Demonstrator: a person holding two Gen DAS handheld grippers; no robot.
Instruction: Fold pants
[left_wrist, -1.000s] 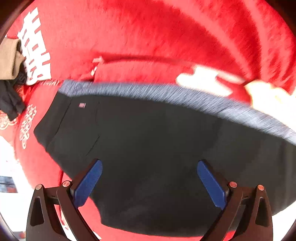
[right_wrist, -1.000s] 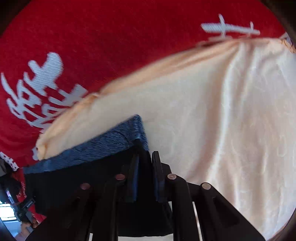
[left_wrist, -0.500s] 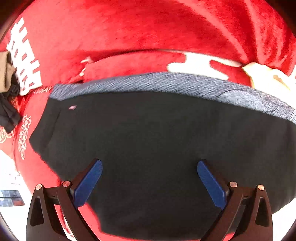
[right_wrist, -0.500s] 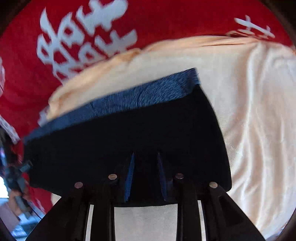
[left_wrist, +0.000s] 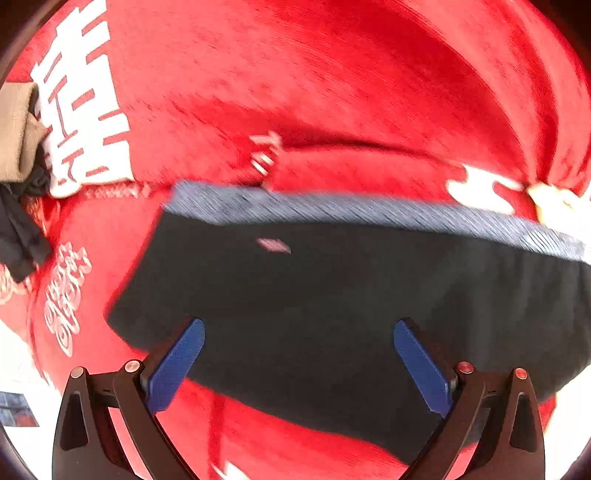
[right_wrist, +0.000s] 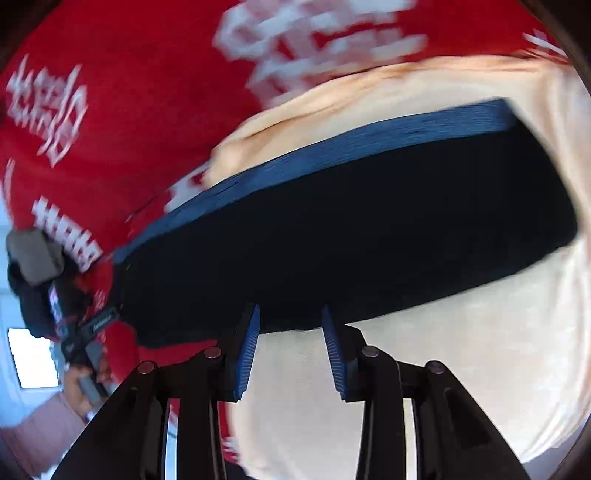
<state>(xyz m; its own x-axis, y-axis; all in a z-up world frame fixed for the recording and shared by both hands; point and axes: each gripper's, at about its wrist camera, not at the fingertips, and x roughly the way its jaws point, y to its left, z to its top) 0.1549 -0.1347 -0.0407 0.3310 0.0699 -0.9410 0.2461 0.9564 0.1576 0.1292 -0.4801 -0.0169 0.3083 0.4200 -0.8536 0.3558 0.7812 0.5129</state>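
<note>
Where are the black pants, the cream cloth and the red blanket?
black pants (left_wrist: 332, 295): left wrist view, middle of dark fabric
cream cloth (right_wrist: 480, 350): right wrist view, flat part
red blanket (left_wrist: 295, 74): left wrist view, bare area

Matt black cloth pants (left_wrist: 332, 302) with a ribbed grey-blue knit waistband (left_wrist: 332, 208) lie on fuzzy red plush cloth (left_wrist: 295, 85); smooth cream fabric (right_wrist: 461, 369) alongside.

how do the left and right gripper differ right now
The left gripper is spread wide, and the black pants fill the space beyond its fingers. The right gripper has a narrower gap, its fingertips at the near edge of the pants, over a cream cloth. Both have blue pads, and neither clamps fabric.
</note>
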